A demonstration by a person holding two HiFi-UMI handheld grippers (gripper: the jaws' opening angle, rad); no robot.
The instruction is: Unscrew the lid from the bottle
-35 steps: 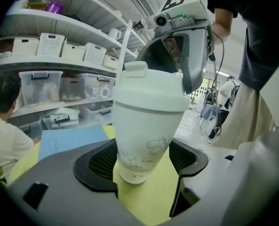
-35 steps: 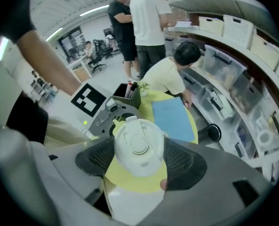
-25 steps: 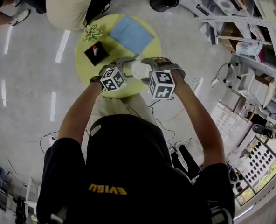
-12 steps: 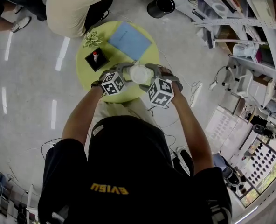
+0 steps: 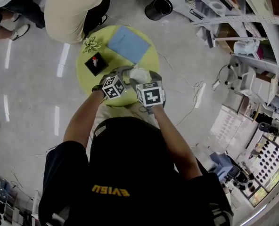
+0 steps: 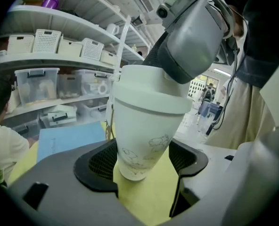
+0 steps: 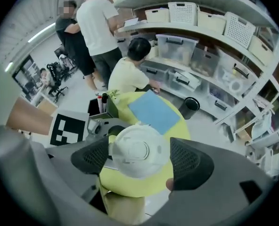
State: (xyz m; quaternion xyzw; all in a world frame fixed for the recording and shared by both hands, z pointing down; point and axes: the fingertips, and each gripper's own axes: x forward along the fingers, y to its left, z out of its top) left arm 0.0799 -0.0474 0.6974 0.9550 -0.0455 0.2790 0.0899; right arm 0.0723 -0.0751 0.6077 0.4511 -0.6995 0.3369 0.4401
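Lid on, right claw letting go; the bottle may slip.
Left gripper [image 6: 142, 161] clamps the white bottle [image 6: 144, 131] by its body over the yellow table [image 5: 83, 74]. Right gripper [image 7: 138, 157] is opening around the lid [image 7: 137, 149], pads not pressing. Tapered body could spin or drop between the 2 left pads on the next twist.
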